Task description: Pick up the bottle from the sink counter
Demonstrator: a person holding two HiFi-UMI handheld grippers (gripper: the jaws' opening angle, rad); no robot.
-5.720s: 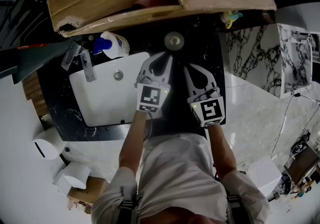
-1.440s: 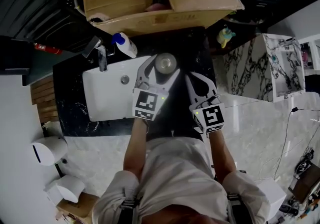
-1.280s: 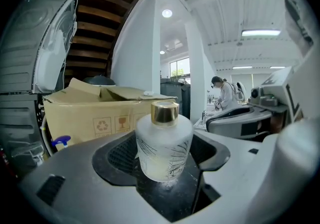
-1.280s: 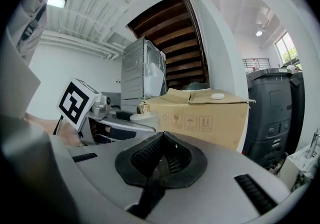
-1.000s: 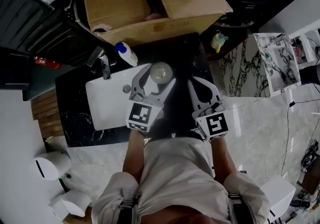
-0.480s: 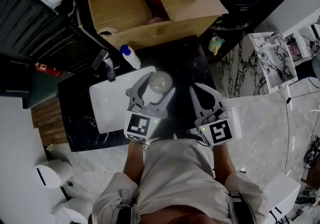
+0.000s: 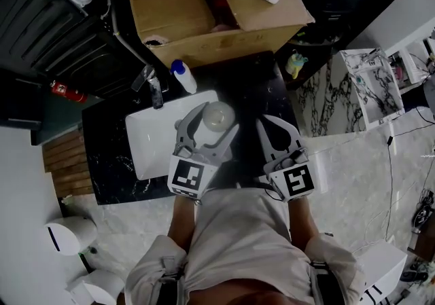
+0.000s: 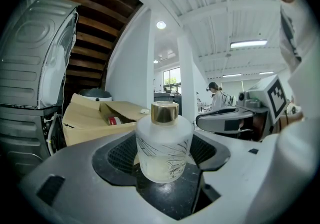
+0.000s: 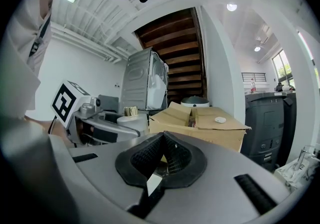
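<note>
A frosted glass bottle [image 7: 219,117] with a gold cap [image 8: 164,112] sits between the jaws of my left gripper [image 7: 216,120], which is shut on its round body [image 8: 164,150]. In the head view the bottle shows over the right rim of the white sink [image 7: 151,144], and it looks raised off the black marble counter [image 7: 255,86]. My right gripper [image 7: 266,123] hangs just right of it over the counter. Its jaws are shut pad against pad [image 9: 162,138] with nothing between them.
Behind the sink stand a faucet [image 7: 153,90] and a white soap bottle with a blue cap [image 7: 183,77]. An open cardboard box [image 7: 204,5] overhangs the counter's far edge. A small toy figure [image 7: 294,62] sits at the far right; marble panels [image 7: 370,83] lie beyond.
My left gripper reached the bottle, shut on it, then drew it back toward the person and upward. The right gripper stayed shut beside it. The head view shifted.
</note>
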